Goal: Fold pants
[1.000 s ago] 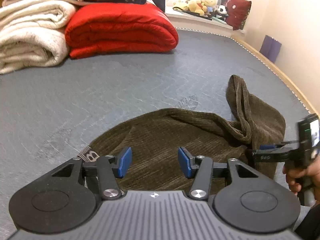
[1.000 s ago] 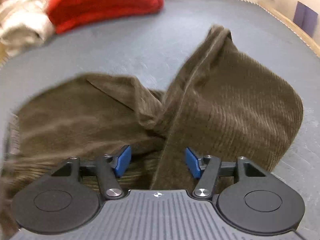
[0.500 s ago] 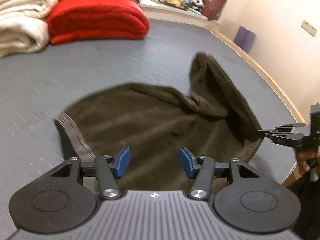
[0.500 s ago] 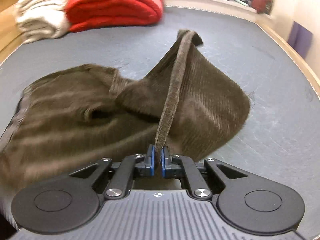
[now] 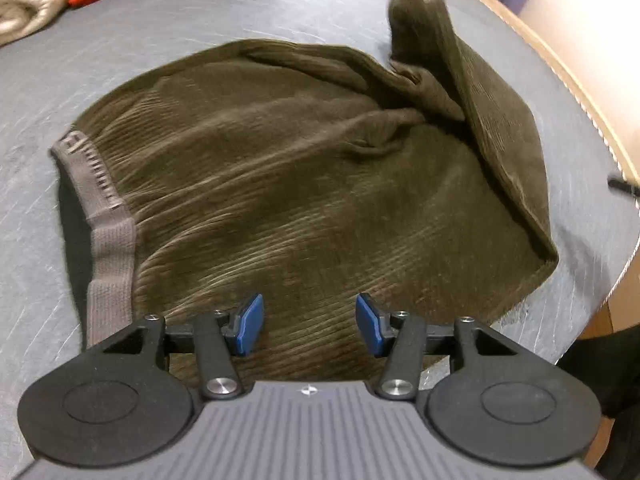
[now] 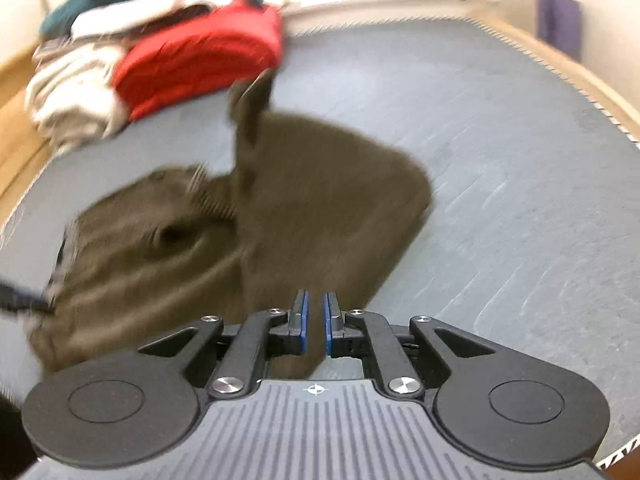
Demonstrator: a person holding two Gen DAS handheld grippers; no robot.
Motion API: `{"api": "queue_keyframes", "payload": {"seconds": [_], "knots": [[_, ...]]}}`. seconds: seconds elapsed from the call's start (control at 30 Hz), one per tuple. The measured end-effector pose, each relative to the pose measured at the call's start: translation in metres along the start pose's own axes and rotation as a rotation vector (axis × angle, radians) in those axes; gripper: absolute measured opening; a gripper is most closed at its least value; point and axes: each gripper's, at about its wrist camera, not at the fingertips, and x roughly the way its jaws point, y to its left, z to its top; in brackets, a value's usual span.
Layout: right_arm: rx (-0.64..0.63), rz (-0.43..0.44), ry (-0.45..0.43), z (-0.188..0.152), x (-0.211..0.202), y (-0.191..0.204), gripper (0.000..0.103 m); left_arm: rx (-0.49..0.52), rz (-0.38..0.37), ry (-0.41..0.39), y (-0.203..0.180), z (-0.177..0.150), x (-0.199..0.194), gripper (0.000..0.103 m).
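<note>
Dark olive corduroy pants (image 5: 304,184) lie bunched on the grey mattress (image 5: 168,36), their elastic waistband (image 5: 108,224) at the left. My left gripper (image 5: 309,322) hovers just above the near edge of the pants. Its jaws are closing, and cloth lies under them but not pinched. In the right wrist view the pants (image 6: 312,208) are blurred. A raised fold runs from the far tip down into my right gripper (image 6: 315,324), which is shut on that edge of the cloth. A dark tip of the left gripper (image 6: 20,300) shows at the left edge.
Folded red (image 6: 200,52) and cream (image 6: 76,92) blankets are stacked at the far left of the mattress, with more textiles on top. A wooden bed edge (image 5: 560,64) and a pale wall run along the right. A purple item (image 6: 560,24) leans there.
The right gripper shut on the pants' edge and drew it back and up, raising a fold. The left gripper sank and tilted down toward the cloth near the waistband side.
</note>
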Motion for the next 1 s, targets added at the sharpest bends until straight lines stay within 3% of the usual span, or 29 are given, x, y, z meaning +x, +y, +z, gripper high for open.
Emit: {"api": "queue_keyframes", "payload": {"seconds": [0.07,0.13,0.2,0.37,0.6,0.9,0.97,1.0], "knots": [[0.002,-0.017,-0.022,0.011,0.011,0.004,0.015,0.03,-0.004,0.011,-0.009,0.004,0.008,0.057],[-0.018,-0.011,-0.033,0.017,0.02,0.01,0.027,0.044,0.003,0.022,-0.015,0.006,0.015,0.057],[-0.049,-0.003,-0.033,0.027,0.044,0.024,0.032,0.049,0.011,0.021,-0.016,0.009,0.019,0.057],[-0.061,0.034,-0.025,0.054,0.107,0.053,0.032,0.039,0.019,0.007,-0.014,0.018,0.02,0.057],[-0.043,0.049,-0.049,0.083,0.151,0.076,0.045,-0.002,0.036,0.019,-0.003,0.029,0.022,0.057],[0.025,0.032,-0.026,0.101,0.188,0.082,0.044,-0.002,0.049,0.02,0.0,0.031,0.015,0.058],[-0.002,0.03,-0.03,0.103,0.187,0.086,0.028,-0.006,0.051,0.01,0.0,0.03,0.011,0.058],[-0.016,0.029,-0.034,0.103,0.186,0.088,0.013,-0.008,0.05,0.006,0.001,0.03,0.009,0.059]]}}
